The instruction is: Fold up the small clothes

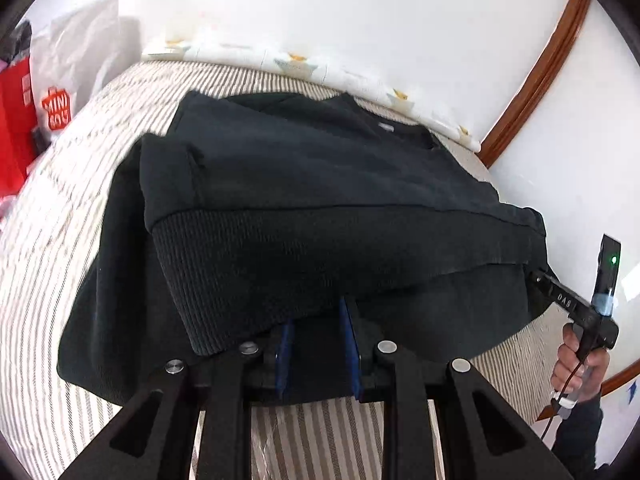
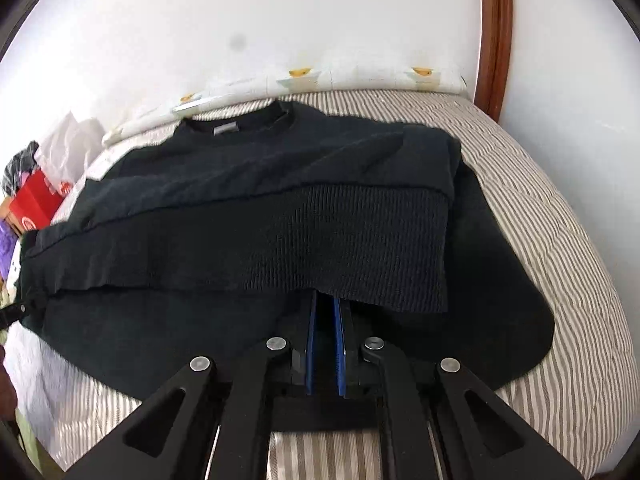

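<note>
A black sweatshirt (image 1: 320,168) lies on the striped bedcover (image 1: 48,248), collar and grey label (image 2: 226,130) at the far side. Its ribbed hem (image 1: 280,264) is lifted and folded back over the body. My left gripper (image 1: 318,316) is shut on that hem, which drapes over the blue pads (image 1: 286,344). In the right wrist view my right gripper (image 2: 326,302) is shut on the same hem (image 2: 360,240), pads close together. The right gripper (image 1: 540,278) also shows in the left wrist view at the hem's right end, held by a hand (image 1: 580,364).
A white shopping bag (image 1: 68,80) and a red bag (image 1: 16,120) stand at the bed's left side. A patterned white cloth (image 1: 296,64) lines the far edge by the white wall. A wooden door frame (image 1: 536,76) rises at the right.
</note>
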`<state>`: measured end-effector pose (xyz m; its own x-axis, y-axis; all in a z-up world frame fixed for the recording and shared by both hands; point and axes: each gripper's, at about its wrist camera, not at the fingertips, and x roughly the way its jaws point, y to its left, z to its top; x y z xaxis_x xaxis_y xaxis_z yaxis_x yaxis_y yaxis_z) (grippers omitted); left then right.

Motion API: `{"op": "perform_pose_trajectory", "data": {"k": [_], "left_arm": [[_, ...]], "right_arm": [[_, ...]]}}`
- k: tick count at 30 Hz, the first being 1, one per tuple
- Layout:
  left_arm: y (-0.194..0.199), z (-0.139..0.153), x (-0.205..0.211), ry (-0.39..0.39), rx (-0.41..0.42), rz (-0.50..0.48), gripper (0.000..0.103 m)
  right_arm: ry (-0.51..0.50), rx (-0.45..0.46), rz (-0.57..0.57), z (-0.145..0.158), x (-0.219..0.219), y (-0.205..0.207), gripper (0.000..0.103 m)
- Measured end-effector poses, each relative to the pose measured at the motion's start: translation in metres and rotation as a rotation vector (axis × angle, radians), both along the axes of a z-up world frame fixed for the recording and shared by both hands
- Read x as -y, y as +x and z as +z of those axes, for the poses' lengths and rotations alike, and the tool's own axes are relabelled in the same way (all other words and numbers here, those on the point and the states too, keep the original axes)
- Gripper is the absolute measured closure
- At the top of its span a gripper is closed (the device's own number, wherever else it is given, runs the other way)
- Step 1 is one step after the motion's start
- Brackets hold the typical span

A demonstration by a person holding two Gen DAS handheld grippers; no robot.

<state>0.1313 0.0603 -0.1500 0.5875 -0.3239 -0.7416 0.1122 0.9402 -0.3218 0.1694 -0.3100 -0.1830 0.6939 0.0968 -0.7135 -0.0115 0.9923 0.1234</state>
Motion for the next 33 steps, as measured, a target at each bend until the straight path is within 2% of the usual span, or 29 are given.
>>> {"op": "perform_pose_trajectory", "data": {"k": [3, 14, 18, 20, 24, 27, 31, 33], "left_arm": [[0.004, 0.007, 0.001, 0.028, 0.034, -0.003, 0.081], [0.037, 0.033, 0.002, -0.024, 0.038, 0.008, 0.081], [0.044, 0.037, 0.001, 0.037, 0.079, 0.024, 0.081], [0.053, 0.037, -0.002, 0.063, 0.078, 0.054, 0.081], [0.073, 0.03, -0.011, 0.044, 0.047, 0.07, 0.081], [0.089, 0.025, -0.013, 0.058, 0.041, 0.091, 0.081], [0.114, 0.022, -0.019, 0.098, 0.037, 0.148, 0.081], [0.121, 0.022, -0.025, 0.09, 0.03, 0.164, 0.081]], "right_arm": [[0.019, 0.02, -0.007, 0.006, 0.001, 0.012, 0.095], [0.044, 0.033, -0.016, 0.026, 0.003, 0.062, 0.094], [0.018, 0.012, -0.007, 0.021, -0.001, 0.079, 0.094], [0.02, -0.013, -0.015, 0.016, -0.002, 0.089, 0.094], [0.031, -0.014, -0.017, 0.015, 0.0, 0.104, 0.094], [0.024, -0.021, -0.026, 0.015, 0.002, 0.117, 0.094], [0.018, -0.036, -0.064, 0.014, 0.013, 0.138, 0.094], [0.002, -0.039, -0.104, 0.016, 0.021, 0.148, 0.094]]}}
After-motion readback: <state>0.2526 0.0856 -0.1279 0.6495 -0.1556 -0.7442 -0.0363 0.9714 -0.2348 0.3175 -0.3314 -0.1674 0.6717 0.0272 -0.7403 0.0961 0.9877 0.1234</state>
